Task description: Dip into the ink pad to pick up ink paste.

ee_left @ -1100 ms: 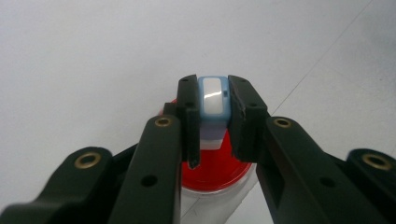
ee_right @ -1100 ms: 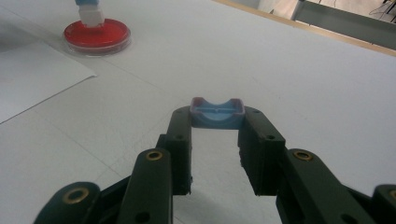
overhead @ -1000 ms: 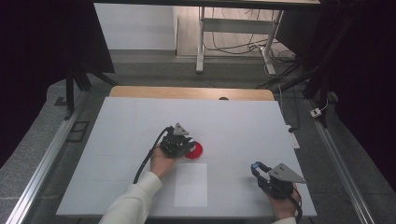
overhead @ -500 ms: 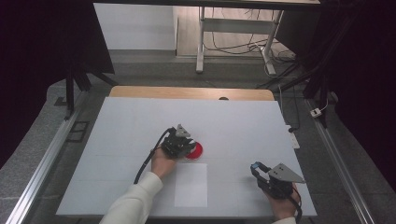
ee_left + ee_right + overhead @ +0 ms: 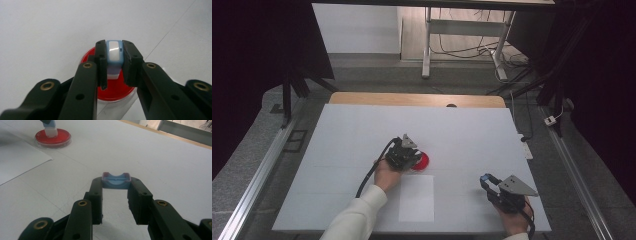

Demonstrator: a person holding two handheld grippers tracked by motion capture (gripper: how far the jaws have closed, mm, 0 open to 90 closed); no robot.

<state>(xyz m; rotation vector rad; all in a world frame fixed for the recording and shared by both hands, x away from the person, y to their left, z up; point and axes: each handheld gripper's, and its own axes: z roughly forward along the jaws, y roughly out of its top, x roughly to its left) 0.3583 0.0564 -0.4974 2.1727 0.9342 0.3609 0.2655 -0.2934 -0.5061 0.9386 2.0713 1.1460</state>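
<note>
Glossy red dish [image 5: 110,87], matt table [image 5: 362,130]

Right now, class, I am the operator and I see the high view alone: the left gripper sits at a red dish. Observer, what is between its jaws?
Observer: In the left gripper view, the left gripper is shut on a small blue-and-white piece, right above the red dish.
Operator: Does that piece reach the dish?
Observer: In the right gripper view, its white lower end appears to rest on the red surface.
Operator: And the right gripper?
Observer: The right gripper is shut on a curved blue cap, low over the white table.
</note>
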